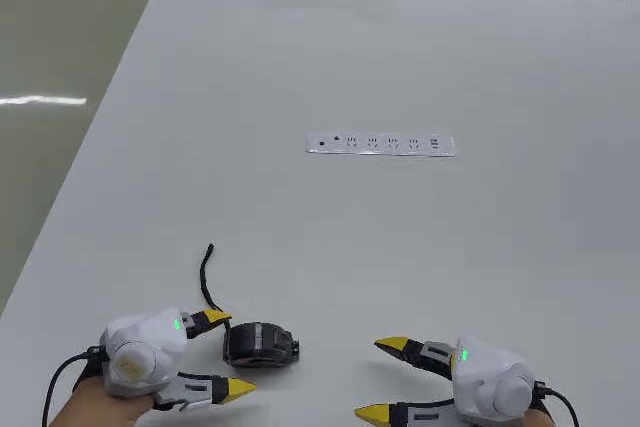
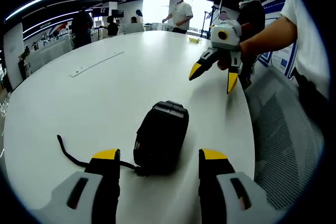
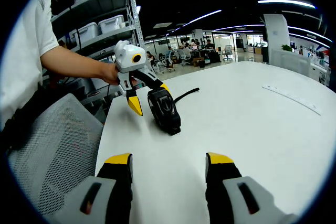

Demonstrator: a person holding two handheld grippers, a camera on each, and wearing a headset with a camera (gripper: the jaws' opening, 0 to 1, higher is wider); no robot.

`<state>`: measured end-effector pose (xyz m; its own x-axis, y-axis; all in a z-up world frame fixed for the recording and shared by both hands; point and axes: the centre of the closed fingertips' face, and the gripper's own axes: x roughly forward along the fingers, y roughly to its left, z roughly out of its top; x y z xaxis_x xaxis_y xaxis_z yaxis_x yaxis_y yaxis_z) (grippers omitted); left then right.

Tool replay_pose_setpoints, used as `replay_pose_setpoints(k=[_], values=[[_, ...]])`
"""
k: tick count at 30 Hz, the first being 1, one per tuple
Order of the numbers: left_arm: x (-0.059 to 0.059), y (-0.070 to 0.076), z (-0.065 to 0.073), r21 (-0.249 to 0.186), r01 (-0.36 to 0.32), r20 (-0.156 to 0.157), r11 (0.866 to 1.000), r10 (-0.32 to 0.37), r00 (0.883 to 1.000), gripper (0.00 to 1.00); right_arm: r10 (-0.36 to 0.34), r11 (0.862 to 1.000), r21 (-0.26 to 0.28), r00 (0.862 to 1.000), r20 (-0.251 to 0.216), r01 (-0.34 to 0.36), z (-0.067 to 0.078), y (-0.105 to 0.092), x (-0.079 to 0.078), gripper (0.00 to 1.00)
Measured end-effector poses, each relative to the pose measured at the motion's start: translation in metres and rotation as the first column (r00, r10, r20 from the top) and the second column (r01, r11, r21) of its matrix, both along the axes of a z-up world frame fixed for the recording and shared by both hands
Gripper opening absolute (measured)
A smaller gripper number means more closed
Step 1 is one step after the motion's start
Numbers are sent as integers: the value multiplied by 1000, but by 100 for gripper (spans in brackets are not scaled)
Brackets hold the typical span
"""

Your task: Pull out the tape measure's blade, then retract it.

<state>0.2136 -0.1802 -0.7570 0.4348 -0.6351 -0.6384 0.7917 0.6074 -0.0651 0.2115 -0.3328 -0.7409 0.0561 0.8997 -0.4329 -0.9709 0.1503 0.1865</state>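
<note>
A black tape measure [image 1: 260, 344] lies on the white table [image 1: 400, 237] near its front edge, with a black wrist strap [image 1: 207, 277] trailing away from it. My left gripper [image 1: 228, 352] is open, its yellow-tipped jaws on either side of the tape measure [image 2: 160, 136] without closing on it. My right gripper [image 1: 380, 379] is open and holds nothing, a short way to the right of the tape measure [image 3: 165, 109]. No blade shows outside the case. In the left gripper view the right gripper [image 2: 214, 70] hangs over the table's edge.
A white power strip [image 1: 380, 144] lies flat in the middle of the table. A mesh chair [image 3: 50, 145] stands by the table edge near the person. Shelving with boxes [image 3: 100, 24] and other people [image 2: 181, 11] are in the background.
</note>
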Motion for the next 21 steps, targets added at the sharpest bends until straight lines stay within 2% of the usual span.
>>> replay_pose_setpoints(k=[5,21], values=[[1,0,-3,11,18,-8,1000,-18,1000,55,7,1000,-4,1000,-3,-7,-2,3,2,56],[7,-3,-6,5,44,-22,999,-44,999,46,25,1000,-5,999,-21,-25,-9,12,7,54]])
